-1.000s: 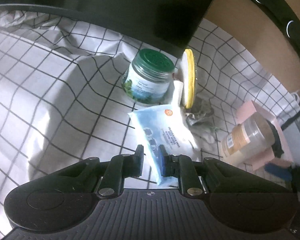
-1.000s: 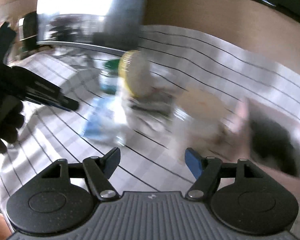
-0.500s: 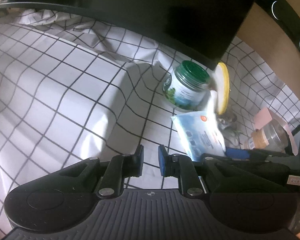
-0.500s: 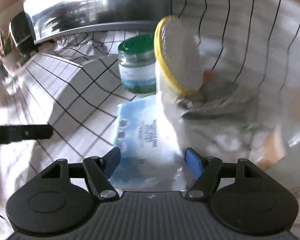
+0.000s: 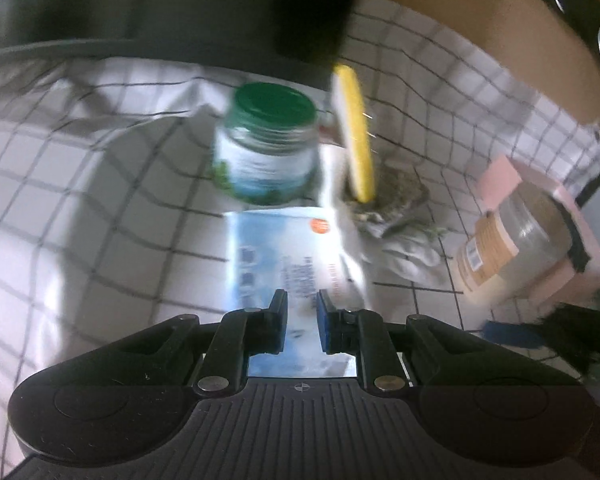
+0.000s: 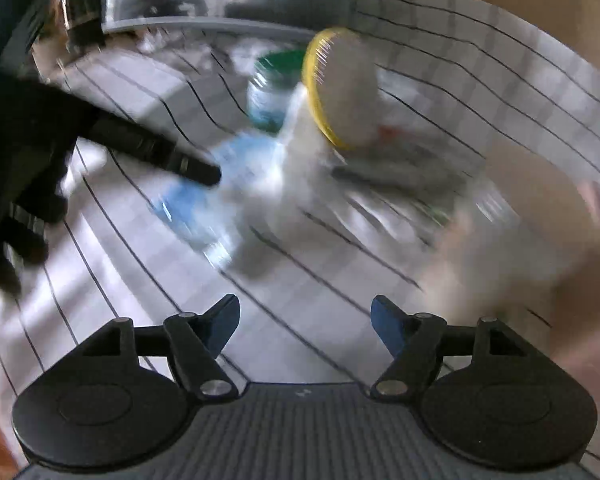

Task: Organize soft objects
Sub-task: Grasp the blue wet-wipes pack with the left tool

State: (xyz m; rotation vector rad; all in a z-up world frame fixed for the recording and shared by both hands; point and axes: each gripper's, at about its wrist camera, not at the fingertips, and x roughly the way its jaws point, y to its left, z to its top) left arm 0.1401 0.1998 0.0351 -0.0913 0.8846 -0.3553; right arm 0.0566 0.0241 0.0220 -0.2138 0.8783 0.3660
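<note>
A blue-and-white soft packet [image 5: 288, 252] lies flat on the checked cloth; it also shows in the right wrist view [image 6: 204, 200]. My left gripper [image 5: 302, 308] hovers over the packet's near end, jaws a narrow gap apart with nothing between them. A crumpled grey-white cloth [image 5: 400, 224] lies just right of the packet. My right gripper [image 6: 305, 320] is wide open and empty, short of that cloth [image 6: 392, 184]. The left gripper's fingers [image 6: 172, 156] reach over the packet from the left in the right wrist view.
A green-lidded jar [image 5: 268, 144] stands behind the packet, beside a yellow-rimmed round object [image 5: 354, 136] on edge. A clear jar with a tan label [image 5: 512, 240] lies against a pink box [image 5: 572, 272] at right. A dark appliance [image 5: 180, 8] overhangs the back.
My left gripper has swung back right and now sits over the packet's near end. My right gripper has pulled back from the packet, and its view is blurred with motion.
</note>
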